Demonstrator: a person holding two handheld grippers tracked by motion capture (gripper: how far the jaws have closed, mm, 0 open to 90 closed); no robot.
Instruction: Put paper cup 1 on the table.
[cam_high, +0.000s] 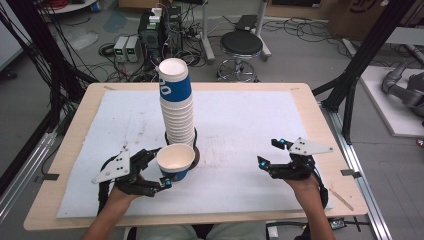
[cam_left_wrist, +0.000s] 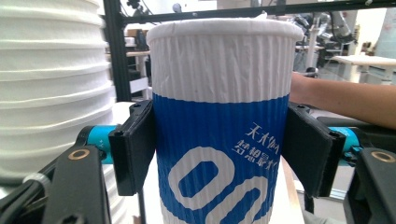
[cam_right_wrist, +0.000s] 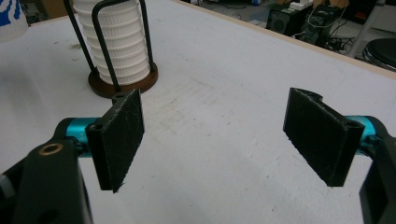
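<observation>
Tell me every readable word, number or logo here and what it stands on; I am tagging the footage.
Held cup: two lines of white Chinese characters, beginning "天大", the rest too blurred to read.
Held cup: large white looped design, no clear letters.
Top cup of the stack: white marking on its blue band, too small to read.

You are holding a paper cup that is carrying white Chinese characters on its blue band, too blurred to read surely, just above a large white looping logo.
</observation>
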